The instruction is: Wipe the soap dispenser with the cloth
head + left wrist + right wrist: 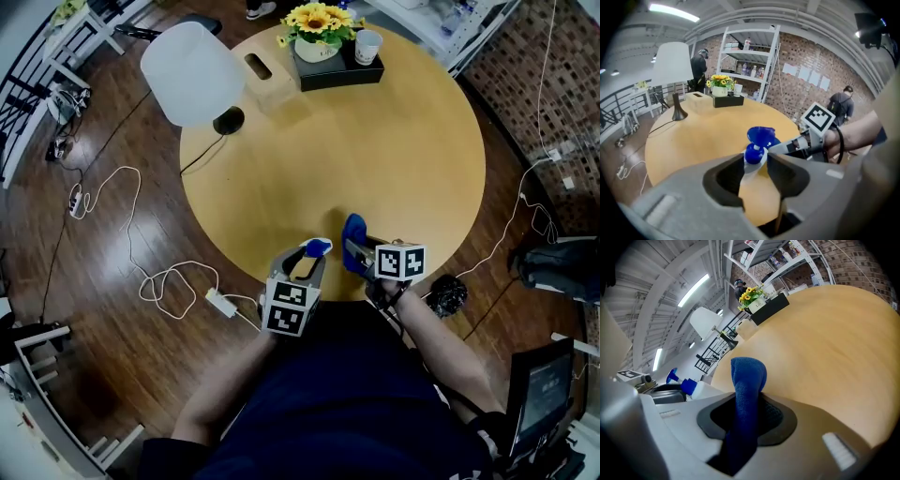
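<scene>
Gripping soap dispenser (753, 155), pinching blue cloth (747, 380)

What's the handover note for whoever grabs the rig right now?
Left gripper: shut on the soap dispenser, held over the near edge of the table.
Right gripper: shut on the cloth, which sticks up out of the jaws.
The cloth is just right of the dispenser, not touching it.
Done: both things are in hand; any wiping so far can't be told.
To do: bring the cloth onto the dispenser and wipe.
</scene>
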`<state>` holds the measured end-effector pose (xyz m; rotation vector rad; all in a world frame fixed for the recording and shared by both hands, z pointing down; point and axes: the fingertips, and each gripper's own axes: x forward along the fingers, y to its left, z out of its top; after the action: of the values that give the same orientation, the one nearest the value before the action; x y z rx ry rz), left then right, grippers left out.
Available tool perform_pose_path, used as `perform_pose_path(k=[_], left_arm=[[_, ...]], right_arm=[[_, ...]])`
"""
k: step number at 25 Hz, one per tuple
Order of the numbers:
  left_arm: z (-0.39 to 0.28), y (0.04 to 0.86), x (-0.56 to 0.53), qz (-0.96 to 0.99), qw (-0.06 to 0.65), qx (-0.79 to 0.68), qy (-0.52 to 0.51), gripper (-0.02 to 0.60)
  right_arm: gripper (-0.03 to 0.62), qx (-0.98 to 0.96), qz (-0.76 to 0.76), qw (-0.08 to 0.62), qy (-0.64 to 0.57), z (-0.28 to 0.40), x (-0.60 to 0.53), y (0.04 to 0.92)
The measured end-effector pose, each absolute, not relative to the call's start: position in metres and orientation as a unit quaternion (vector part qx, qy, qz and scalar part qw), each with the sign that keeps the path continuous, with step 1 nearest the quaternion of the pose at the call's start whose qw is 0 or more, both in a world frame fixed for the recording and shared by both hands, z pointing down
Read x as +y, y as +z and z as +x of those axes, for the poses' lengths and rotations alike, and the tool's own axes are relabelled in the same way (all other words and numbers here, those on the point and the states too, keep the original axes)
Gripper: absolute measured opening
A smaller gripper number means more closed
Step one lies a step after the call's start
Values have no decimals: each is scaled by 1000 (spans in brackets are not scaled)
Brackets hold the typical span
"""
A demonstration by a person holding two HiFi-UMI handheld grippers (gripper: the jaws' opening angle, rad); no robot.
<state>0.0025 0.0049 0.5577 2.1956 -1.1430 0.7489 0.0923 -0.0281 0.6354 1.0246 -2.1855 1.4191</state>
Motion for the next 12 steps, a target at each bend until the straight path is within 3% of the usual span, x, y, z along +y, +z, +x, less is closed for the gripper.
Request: perform_pose_path(k=[9,12], left_arm=[[18,559,-17,844,133,-404,327,178],[25,560,-21,843,124,-404,332,178]], right_arm=[[104,-761,359,165,515,109,-23,643],[104,-763,354,164,515,106,-21,644]])
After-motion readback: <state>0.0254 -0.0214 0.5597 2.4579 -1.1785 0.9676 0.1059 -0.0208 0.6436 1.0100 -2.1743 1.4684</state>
